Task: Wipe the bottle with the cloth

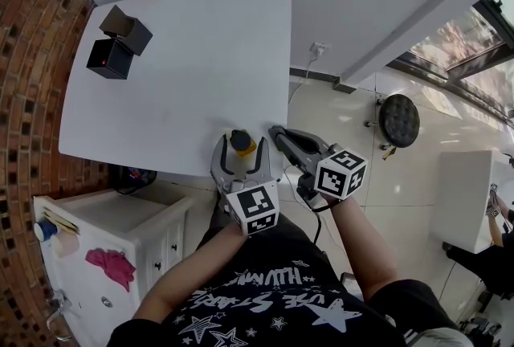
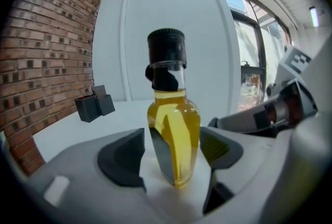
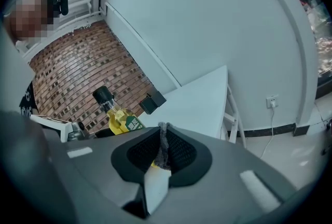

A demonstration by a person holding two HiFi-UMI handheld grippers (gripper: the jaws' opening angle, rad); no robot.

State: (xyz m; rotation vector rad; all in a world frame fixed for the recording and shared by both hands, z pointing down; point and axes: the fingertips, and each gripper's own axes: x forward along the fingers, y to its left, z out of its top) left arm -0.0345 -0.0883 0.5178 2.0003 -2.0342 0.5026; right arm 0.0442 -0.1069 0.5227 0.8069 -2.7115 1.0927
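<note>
Left gripper view: bottle (image 2: 174, 135) stands between parted jaws of the left hand-held gripper (image 2: 172, 153); right hand-held gripper (image 3: 162, 154) pinches cloth (image 3: 163, 141).

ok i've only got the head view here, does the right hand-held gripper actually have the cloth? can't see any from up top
Observer: Yes. In the right gripper view, the right hand-held gripper has its jaws shut on a thin grey cloth, pinched edge-on between the pads.
Operator: and how full is the bottle, i just see its cap from above
Observer: Nearly full. In the left gripper view the bottle holds yellow liquid up to the base of its neck. It stands upright on the table between the parted jaws of the left hand-held gripper.
</note>
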